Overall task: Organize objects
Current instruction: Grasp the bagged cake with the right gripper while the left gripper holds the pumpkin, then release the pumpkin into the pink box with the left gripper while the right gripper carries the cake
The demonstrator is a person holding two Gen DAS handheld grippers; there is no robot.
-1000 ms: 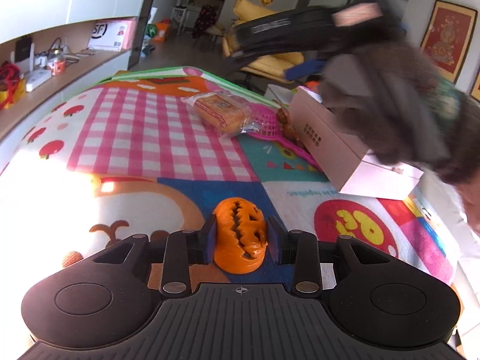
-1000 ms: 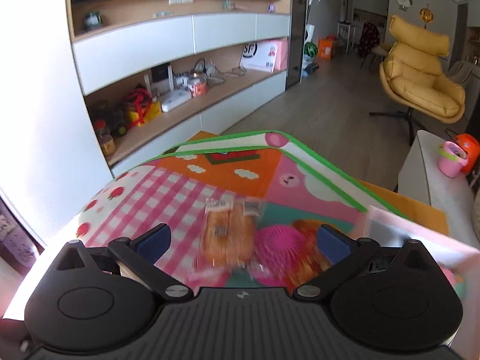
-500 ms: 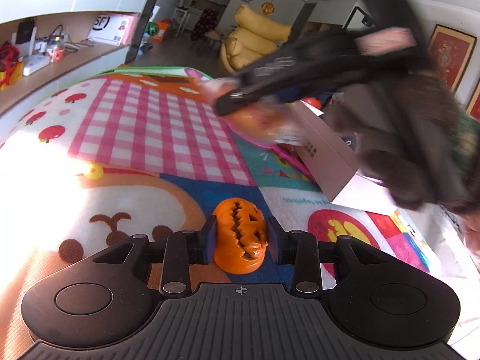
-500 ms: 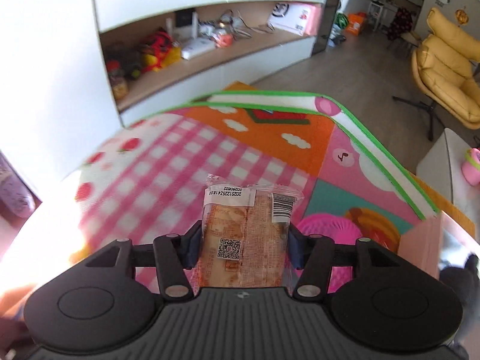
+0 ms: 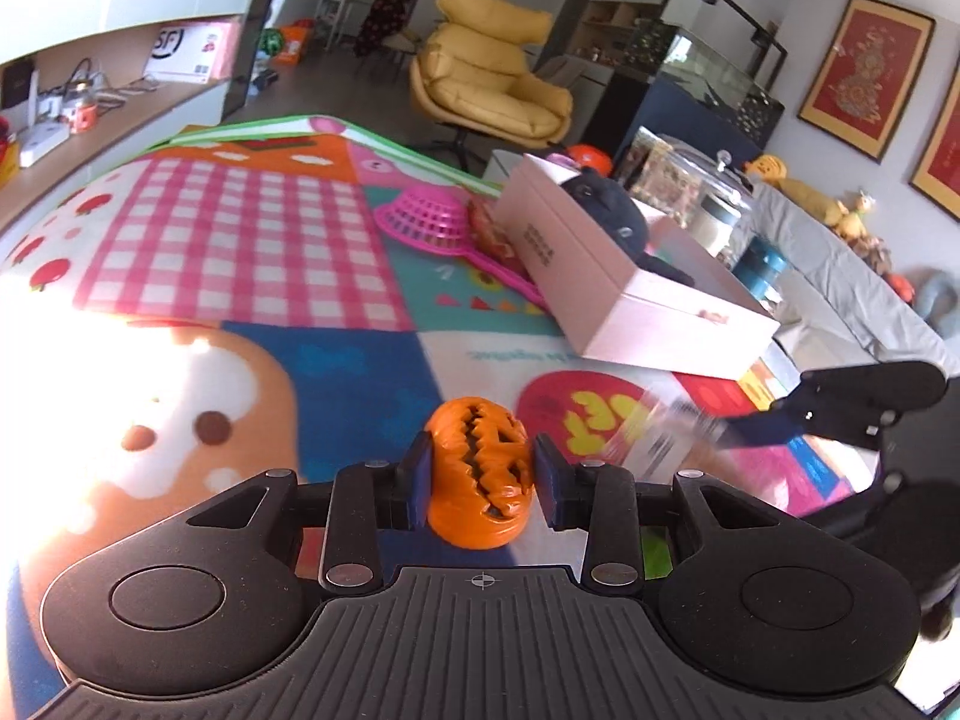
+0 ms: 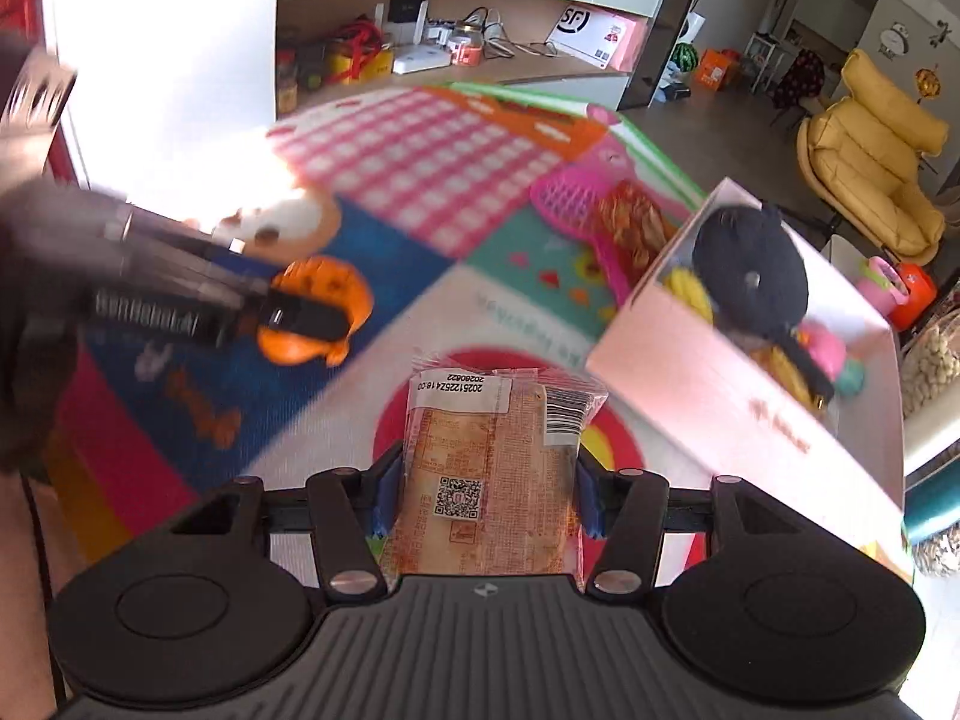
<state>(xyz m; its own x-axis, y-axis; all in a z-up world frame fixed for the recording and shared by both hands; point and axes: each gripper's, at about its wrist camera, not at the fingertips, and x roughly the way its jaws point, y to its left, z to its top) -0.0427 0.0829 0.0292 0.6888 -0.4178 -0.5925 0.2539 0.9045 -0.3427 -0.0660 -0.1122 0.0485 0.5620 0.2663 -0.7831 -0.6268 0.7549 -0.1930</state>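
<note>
My left gripper (image 5: pixel 480 471) is shut on an orange pumpkin toy (image 5: pixel 478 468) and holds it above the colourful play mat (image 5: pixel 240 252). The same toy (image 6: pixel 318 309) shows blurred at the left of the right wrist view. My right gripper (image 6: pixel 483 495) is shut on a clear-wrapped bread packet (image 6: pixel 486 480) and holds it above the mat, left of the open pink box (image 6: pixel 708 396). The box also shows in the left wrist view (image 5: pixel 606 294). It holds a black plush (image 6: pixel 750 267) and several small toys.
A pink plastic scoop (image 5: pixel 438 219) and a snack packet (image 6: pixel 636 225) lie on the mat beside the box. A shelf with clutter (image 6: pixel 420 54) runs along the far left. A yellow armchair (image 5: pixel 486 84) stands behind the mat. A grey sofa (image 5: pixel 840 276) is at right.
My right gripper closed on the bread packet, lifted it off the mat and carried it back toward the near side of the box. My left gripper kept hold of the pumpkin toy.
</note>
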